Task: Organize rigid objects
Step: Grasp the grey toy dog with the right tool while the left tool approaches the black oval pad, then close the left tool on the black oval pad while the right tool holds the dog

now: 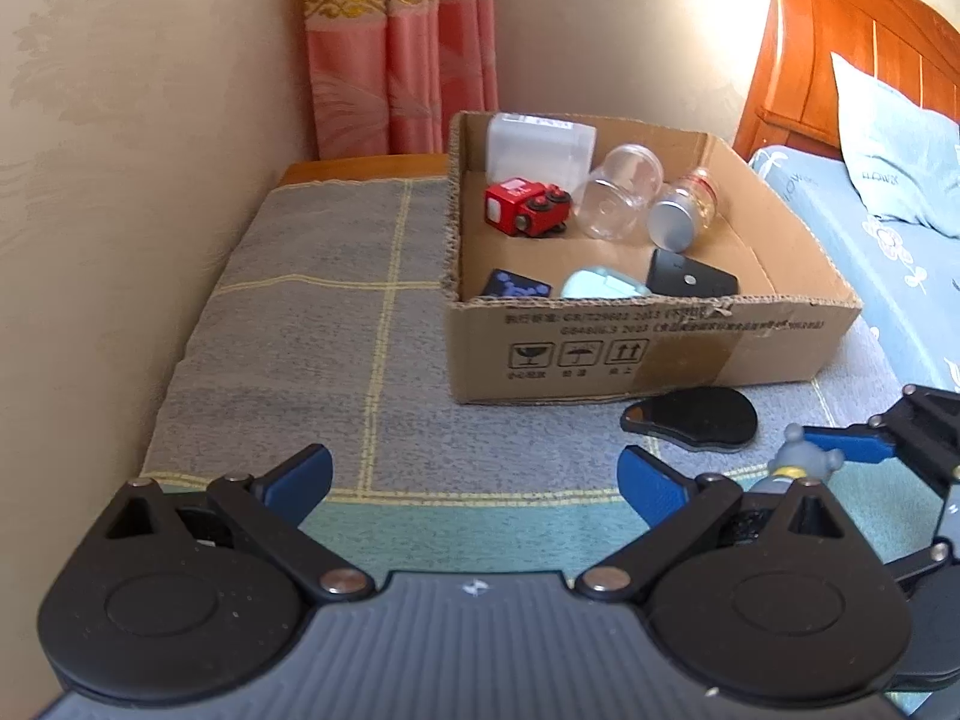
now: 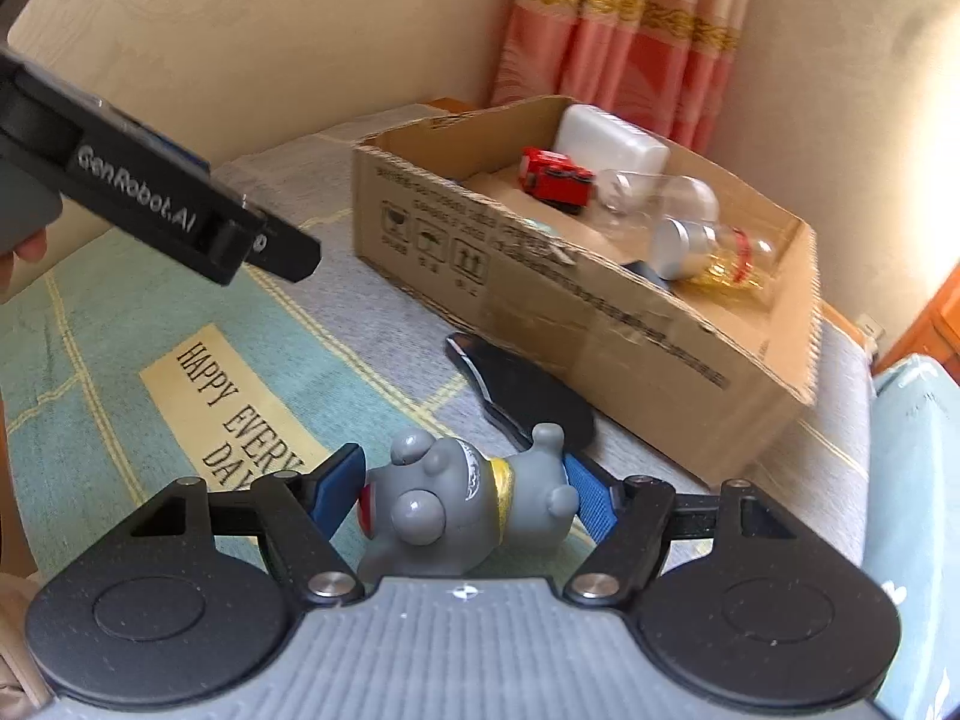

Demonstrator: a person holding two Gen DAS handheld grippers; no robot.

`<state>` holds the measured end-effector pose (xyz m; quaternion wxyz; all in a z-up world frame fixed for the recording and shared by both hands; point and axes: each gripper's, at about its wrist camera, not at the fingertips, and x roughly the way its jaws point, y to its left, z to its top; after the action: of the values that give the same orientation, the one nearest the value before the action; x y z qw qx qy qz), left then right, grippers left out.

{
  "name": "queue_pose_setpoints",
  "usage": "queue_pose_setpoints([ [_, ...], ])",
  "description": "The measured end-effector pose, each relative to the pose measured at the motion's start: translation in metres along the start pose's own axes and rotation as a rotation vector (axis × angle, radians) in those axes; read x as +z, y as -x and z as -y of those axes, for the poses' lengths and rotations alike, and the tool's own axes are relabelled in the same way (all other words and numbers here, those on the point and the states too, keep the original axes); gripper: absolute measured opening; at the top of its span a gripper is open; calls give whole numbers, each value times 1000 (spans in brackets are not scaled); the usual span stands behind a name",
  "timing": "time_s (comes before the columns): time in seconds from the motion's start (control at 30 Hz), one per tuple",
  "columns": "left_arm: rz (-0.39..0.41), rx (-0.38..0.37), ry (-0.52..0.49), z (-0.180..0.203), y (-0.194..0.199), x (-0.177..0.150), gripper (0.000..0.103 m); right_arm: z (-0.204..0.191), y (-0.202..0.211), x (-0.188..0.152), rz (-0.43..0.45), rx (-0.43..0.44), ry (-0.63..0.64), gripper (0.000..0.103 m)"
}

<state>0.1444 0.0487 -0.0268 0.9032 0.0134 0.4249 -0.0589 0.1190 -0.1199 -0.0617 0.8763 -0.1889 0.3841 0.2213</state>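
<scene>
Here the right gripper [image 2: 465, 495] clasps a grey toy figure [image 2: 456, 504] above the cloth beside the cardboard box [image 2: 576, 324], best lifted over its rim before release, while the left gripper [image 1: 474, 480] hangs open, empty.

Black-linked tongs [image 2: 465, 489] with blue pads [image 2: 336, 483], silver pivot screws, ribbed grey housing, white "GenRobot.AI" lettering.

Both wrist views low, near cloth, facing shared cardboard box [image 1: 630, 348].
</scene>
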Motion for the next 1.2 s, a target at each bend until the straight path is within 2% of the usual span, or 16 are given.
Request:
queue_pose_setpoints([
  [0.3, -18, -62, -74, 33, -13, 3, 101, 25, 8, -24, -24, -79, -86, 77],
  [0.67, -26, -154, -134, 74, -40, 5, 101, 43, 8, -38, -18, -16, -155, 78],
  [0.73, -41, -151, -137, 80, -47, 5, 101, 43, 6, -38, -18, -6, -153, 82],
  [0.8, -54, -153, -139, 86, -54, 5, 101, 43, 6, -41, -15, -3, -149, 92],
  [1.0, -70, -169, -118, 96, -69, 7, 101, 45, 6, -47, -7, 36, -150, 100],
  [1.2, -59, -144, -96, 104, -81, 5, 101, 47, 4, -52, -12, 55, -151, 100],
])
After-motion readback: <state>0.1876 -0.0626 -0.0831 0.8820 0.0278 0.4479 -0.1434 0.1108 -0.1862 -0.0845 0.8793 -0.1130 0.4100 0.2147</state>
